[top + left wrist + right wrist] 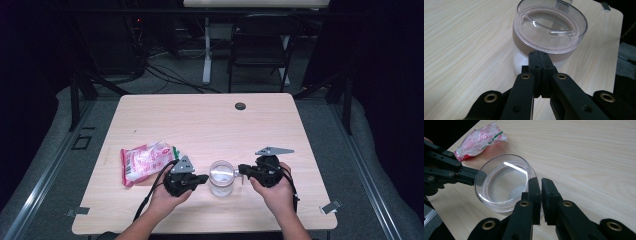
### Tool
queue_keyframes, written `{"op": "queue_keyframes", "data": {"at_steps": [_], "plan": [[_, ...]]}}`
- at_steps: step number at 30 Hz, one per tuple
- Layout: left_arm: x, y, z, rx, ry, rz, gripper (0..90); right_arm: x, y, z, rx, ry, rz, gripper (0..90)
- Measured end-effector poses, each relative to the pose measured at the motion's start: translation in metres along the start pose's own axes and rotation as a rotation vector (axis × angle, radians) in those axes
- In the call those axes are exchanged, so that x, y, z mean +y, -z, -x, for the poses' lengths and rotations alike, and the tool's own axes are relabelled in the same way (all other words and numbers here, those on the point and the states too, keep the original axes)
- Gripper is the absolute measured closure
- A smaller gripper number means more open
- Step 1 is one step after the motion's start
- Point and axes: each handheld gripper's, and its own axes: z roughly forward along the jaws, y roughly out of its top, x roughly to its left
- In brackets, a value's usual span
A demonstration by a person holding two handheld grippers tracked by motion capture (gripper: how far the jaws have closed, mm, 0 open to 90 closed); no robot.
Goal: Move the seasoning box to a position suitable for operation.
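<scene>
A clear jar (221, 177) with a see-through lid (549, 30) and white contents stands near the table's front middle. My left gripper (206, 177) is shut, and its joined tips (539, 53) press against the jar's side below the tan band. In the right gripper view that same gripper (471, 176) touches the jar (504, 182) from the far side. My right gripper (240, 170) is at the jar's opposite rim. Its jaws (541, 181) stand nearly together with a thin gap, closed on the lid's edge, which they hide.
A pink and white food packet (145, 162) lies left of the jar, just behind my left hand, and shows again as the packet (479, 138). A black grommet (240, 106) sits at the table's back. Beyond the table stands a folding chair (260, 45).
</scene>
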Motion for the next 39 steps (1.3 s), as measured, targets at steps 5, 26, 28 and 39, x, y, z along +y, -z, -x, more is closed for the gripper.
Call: {"op": "queue_keyframes", "data": {"at_steps": [5, 26, 28, 39], "plan": [[0.001, 0.000, -0.001, -0.021, 0.009, 0.019, 90.0, 0.000, 0.000, 0.001, 0.006, -0.004, 0.005, 86.5], [0.007, 0.002, 0.004, -0.034, -0.002, 0.051, 90.0, -0.005, 0.000, 0.002, 0.007, 0.003, 0.023, 84.5], [0.009, 0.003, 0.005, -0.033, -0.004, 0.055, 90.0, -0.005, 0.001, 0.001, 0.009, 0.014, 0.022, 84.0], [0.022, 0.004, 0.007, -0.038, -0.016, 0.083, 90.0, -0.013, 0.021, -0.014, 0.011, 0.133, 0.066, 63.8]]}}
